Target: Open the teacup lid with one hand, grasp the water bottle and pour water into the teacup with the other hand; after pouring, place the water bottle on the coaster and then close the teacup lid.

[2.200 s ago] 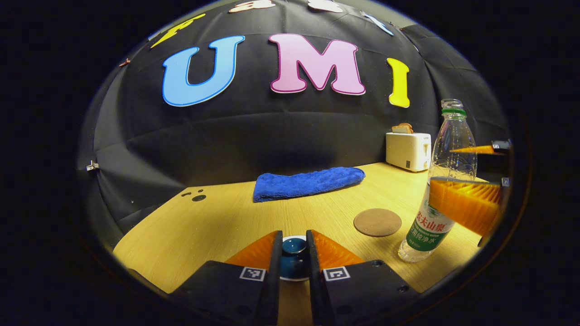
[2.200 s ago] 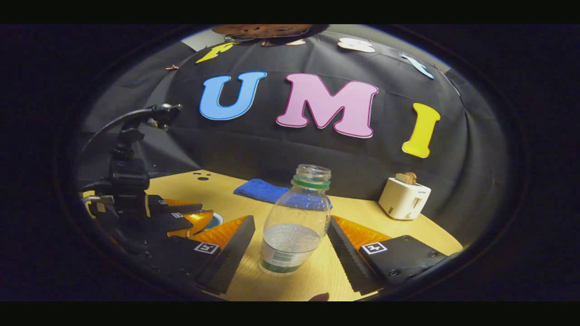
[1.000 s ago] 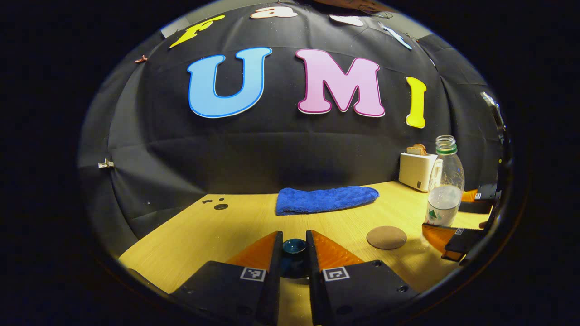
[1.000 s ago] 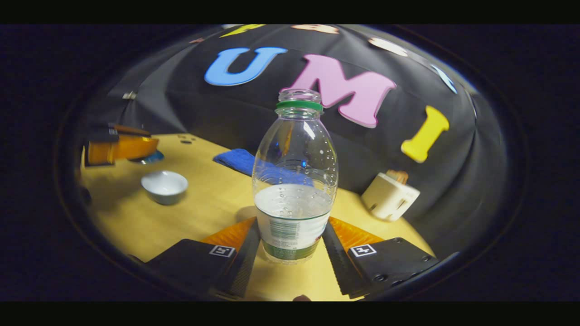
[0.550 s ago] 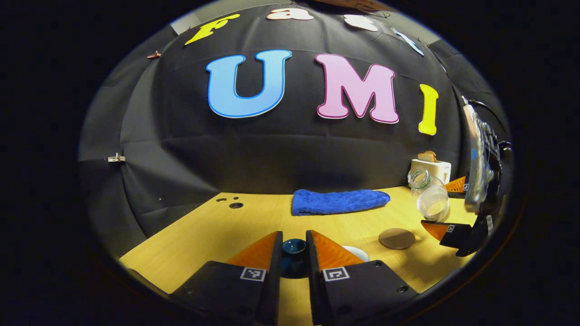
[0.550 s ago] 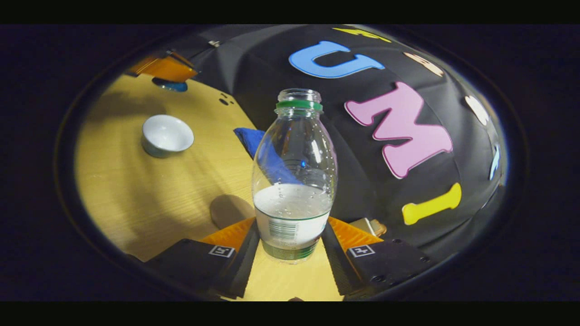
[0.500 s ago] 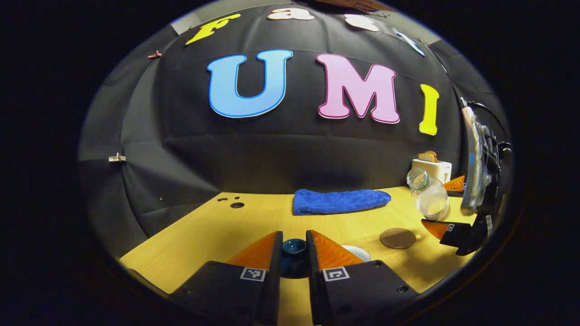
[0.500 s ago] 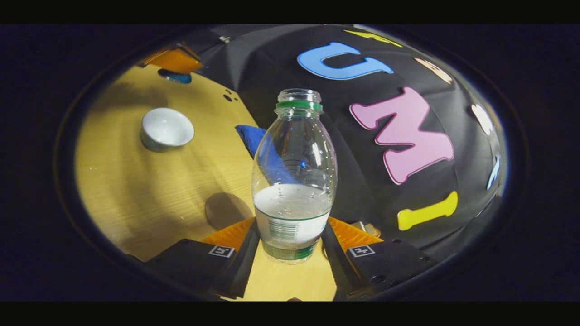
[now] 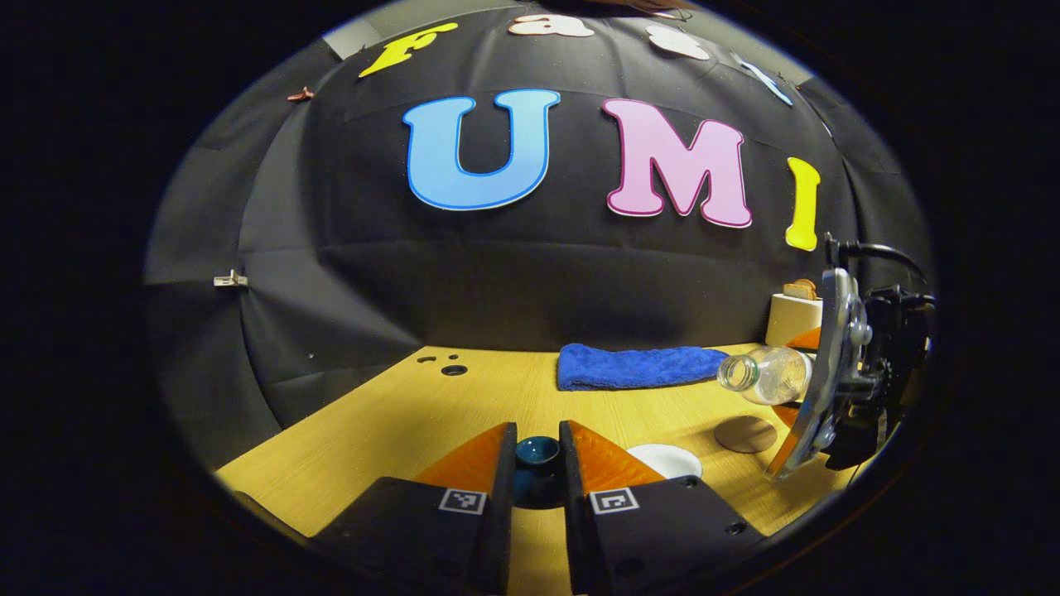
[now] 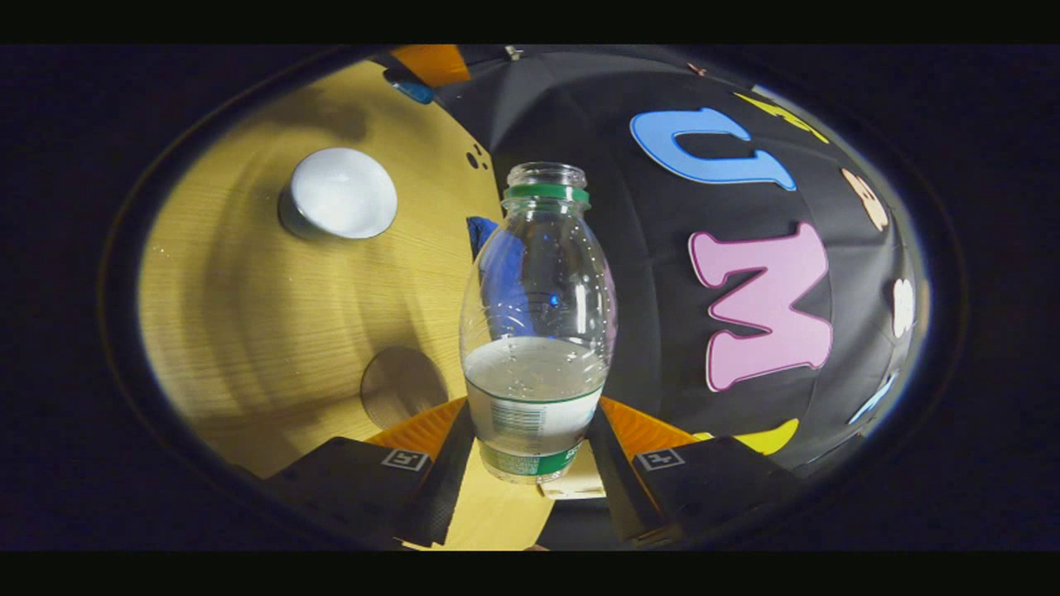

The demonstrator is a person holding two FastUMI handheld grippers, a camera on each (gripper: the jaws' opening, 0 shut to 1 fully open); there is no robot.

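The teacup sits uncovered on the tabletop in the left gripper view, just right of the left tongs. Those tongs are narrowed onto the dark teacup lid, one finger on each side, holding it lifted clear of the cup. Further right, the water bottle lies tipped almost level, its open mouth pointing toward the cup, carried by the right tongs at the edge of the view. The round coaster lies below the bottle, near the cup, with a blue towel behind.

In the right gripper view, the right tongs are clamped on the water bottle at its labelled lower part, both fingers pressing its sides. The teacup is well off to the upper left of the bottle's mouth; the coaster lies nearer the tongs.

The mouth seems not yet over the cup, and with the bottle already this far tilted, water could spill onto the tabletop or coaster before it lines up. The thin plastic may also flex and slip in the grip.
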